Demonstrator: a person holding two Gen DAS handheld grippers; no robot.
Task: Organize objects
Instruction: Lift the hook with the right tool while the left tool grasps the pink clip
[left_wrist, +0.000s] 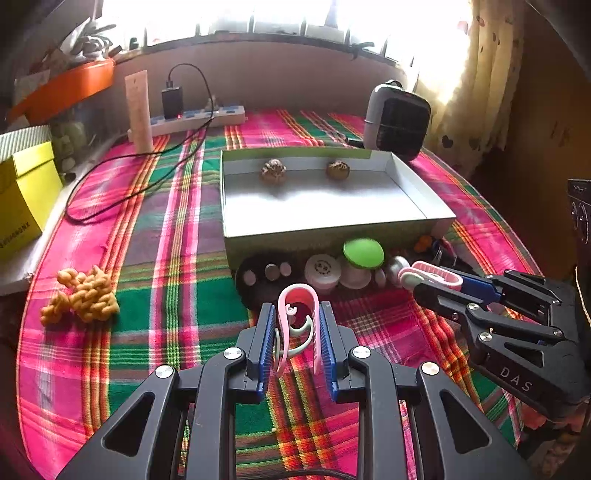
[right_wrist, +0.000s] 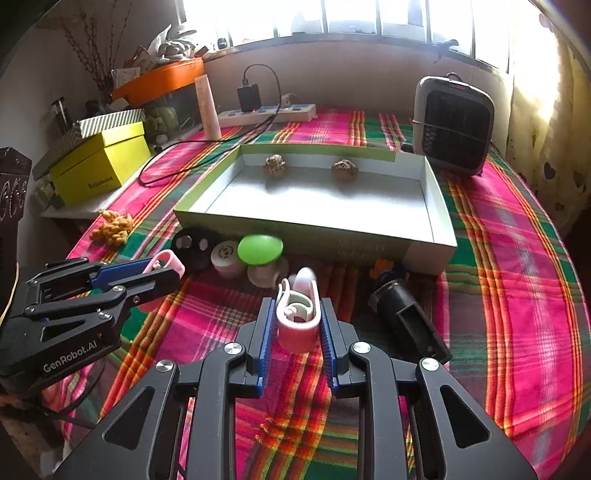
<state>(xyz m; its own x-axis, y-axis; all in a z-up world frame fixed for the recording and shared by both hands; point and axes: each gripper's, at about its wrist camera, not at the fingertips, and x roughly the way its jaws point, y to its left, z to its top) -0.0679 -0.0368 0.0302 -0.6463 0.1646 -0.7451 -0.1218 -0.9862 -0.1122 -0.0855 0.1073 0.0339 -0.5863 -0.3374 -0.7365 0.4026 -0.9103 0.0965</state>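
Open box (left_wrist: 424, 218) holds two walnuts (left_wrist: 273, 170) by its far wall; left gripper (left_wrist: 297, 325) pinches a pink clip (left_wrist: 297, 295), loop end pointing away along the fingers, just short of the box, right gripper (right_wrist: 297, 321) likewise clamped on a second pink clip (right_wrist: 297, 325).

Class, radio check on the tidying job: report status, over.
Left gripper shut on pink clip. Right gripper shut on second pink clip. Box holds two walnuts. Caps and lids crowd its near wall.
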